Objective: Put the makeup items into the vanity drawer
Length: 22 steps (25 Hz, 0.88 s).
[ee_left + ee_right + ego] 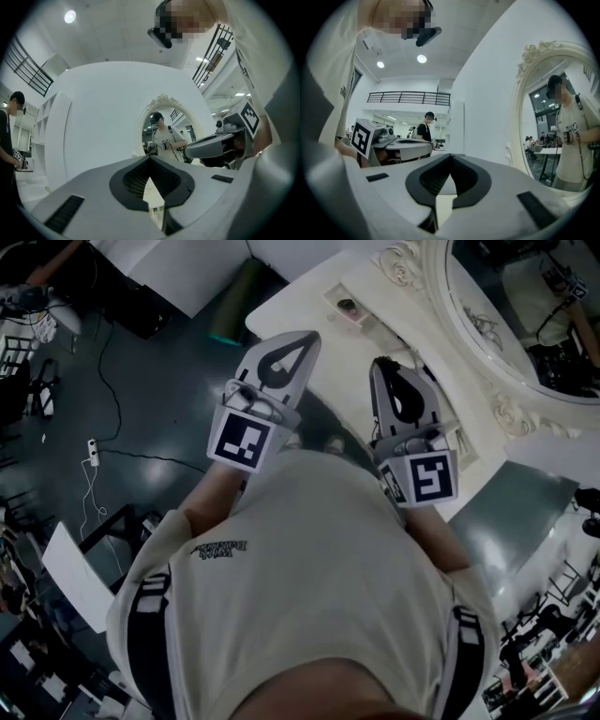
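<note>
From the head view I look down on a white vanity table (300, 298) with an ornate oval mirror (466, 341). A small pink makeup case with a dark round centre (347, 307) lies on the tabletop near the mirror's base. My left gripper (312, 335) (150, 158) is held level over the table's near edge, its jaws shut with nothing between them. My right gripper (379, 362) (451, 155) hangs beside it, closer to the mirror, also shut and empty. Both point at the vanity. No drawer shows in any view.
A dark green roll (234, 298) lies on the floor by the vanity's left end. Cables and a power strip (92, 454) trail over the dark floor at left, near a white panel (73, 579). White walls stand behind the vanity, and a person (425, 127) stands far back.
</note>
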Each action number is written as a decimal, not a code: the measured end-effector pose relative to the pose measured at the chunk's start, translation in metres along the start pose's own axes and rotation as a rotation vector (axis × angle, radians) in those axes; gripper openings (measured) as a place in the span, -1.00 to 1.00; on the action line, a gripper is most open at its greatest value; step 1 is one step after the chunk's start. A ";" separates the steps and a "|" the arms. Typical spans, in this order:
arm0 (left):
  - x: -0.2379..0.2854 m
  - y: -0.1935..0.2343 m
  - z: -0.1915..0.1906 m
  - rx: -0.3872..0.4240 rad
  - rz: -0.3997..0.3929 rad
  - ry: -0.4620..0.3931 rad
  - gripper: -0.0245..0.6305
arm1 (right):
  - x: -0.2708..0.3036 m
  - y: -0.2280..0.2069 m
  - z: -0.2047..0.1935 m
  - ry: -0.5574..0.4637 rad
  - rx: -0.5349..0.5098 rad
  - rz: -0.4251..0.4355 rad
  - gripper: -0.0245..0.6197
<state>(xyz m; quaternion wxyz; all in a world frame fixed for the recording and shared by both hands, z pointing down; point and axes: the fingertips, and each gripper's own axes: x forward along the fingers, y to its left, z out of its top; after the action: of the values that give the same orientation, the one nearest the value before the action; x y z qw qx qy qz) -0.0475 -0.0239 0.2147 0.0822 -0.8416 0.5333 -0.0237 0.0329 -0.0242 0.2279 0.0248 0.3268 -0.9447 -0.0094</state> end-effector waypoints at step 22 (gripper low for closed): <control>-0.005 -0.009 0.000 -0.063 -0.036 0.016 -0.89 | -0.012 -0.004 0.000 0.018 0.016 -0.028 -0.91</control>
<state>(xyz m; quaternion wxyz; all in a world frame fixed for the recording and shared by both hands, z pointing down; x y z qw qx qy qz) -0.0420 -0.0153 0.2167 0.0511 -0.8531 0.5190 -0.0153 0.0447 -0.0203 0.2276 0.0305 0.3404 -0.9398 0.0008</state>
